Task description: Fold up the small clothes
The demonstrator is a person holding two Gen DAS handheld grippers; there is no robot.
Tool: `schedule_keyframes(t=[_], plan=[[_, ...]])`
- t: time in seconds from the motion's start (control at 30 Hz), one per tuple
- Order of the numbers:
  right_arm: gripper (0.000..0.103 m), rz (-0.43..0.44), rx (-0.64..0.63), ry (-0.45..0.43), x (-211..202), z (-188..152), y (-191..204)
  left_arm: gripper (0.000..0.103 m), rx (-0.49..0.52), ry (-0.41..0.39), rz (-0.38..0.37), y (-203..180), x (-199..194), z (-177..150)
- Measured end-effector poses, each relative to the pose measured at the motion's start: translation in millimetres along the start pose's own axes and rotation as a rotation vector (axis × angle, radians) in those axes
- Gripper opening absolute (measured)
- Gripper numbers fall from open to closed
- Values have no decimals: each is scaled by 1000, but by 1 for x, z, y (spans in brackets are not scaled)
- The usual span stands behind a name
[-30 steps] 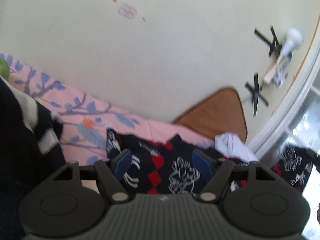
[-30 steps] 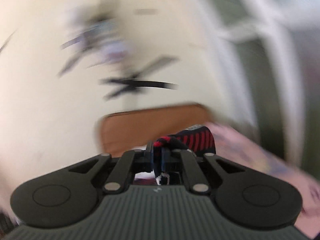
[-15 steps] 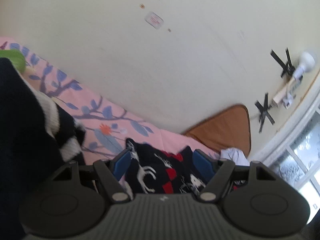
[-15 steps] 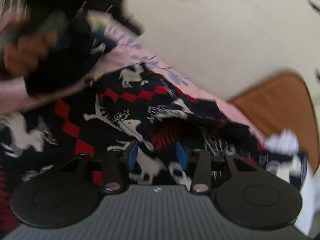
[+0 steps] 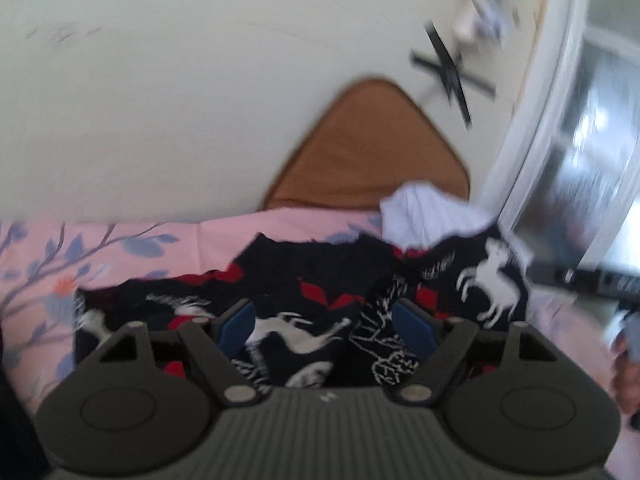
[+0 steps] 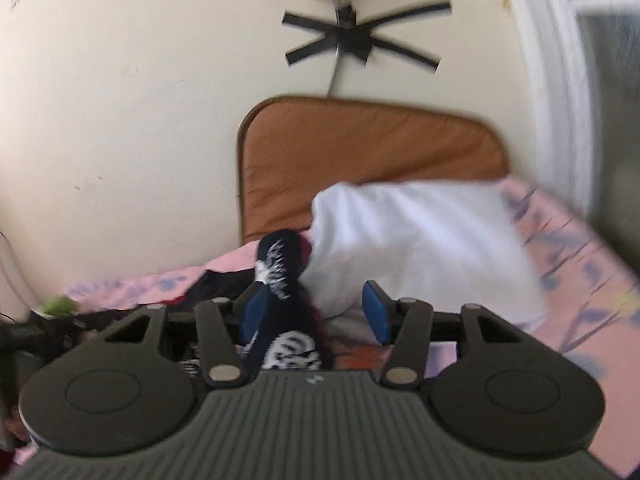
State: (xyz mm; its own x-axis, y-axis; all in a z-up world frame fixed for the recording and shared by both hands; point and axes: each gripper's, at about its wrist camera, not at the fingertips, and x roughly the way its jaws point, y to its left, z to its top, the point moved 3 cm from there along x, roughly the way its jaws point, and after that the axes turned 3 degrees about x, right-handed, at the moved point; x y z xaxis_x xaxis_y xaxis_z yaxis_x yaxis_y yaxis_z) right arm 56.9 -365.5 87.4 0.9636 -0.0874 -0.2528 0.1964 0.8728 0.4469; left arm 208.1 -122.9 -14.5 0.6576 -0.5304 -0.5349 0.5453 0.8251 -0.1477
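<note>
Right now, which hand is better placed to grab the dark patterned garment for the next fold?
Left, probably. The left gripper hangs over the flat spread of the dark patterned garment, fingers opening astride it. The right gripper, also opening, has only a bunched end beside one pad, against the white cloth.

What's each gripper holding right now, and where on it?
Nothing is held. Left gripper jaws are opening over the patterned garment; right gripper jaws are opening, a fold between them.

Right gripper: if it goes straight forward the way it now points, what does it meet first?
Probably the dark patterned knit garment that stands up between the opening jaws of the right gripper, nearer its left pad. Behind it lies the white cloth; the depth is unclear.
</note>
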Motion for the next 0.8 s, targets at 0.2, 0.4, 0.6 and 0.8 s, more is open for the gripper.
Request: schedule_keyframes(t=[0.2, 0.4, 0.6, 0.8], plan=[[14, -33, -54, 81, 32, 1, 19, 8, 44, 91, 151, -5, 23, -14], [13, -136, -178, 13, 33, 1, 24, 8, -18, -42, 260, 6, -32, -39], [22, -185, -20, 23, 44, 2, -14, 22, -79, -1, 276, 17, -16, -60], [37, -136, 335, -58, -25, 12, -78, 35, -173, -14, 236, 32, -22, -63]])
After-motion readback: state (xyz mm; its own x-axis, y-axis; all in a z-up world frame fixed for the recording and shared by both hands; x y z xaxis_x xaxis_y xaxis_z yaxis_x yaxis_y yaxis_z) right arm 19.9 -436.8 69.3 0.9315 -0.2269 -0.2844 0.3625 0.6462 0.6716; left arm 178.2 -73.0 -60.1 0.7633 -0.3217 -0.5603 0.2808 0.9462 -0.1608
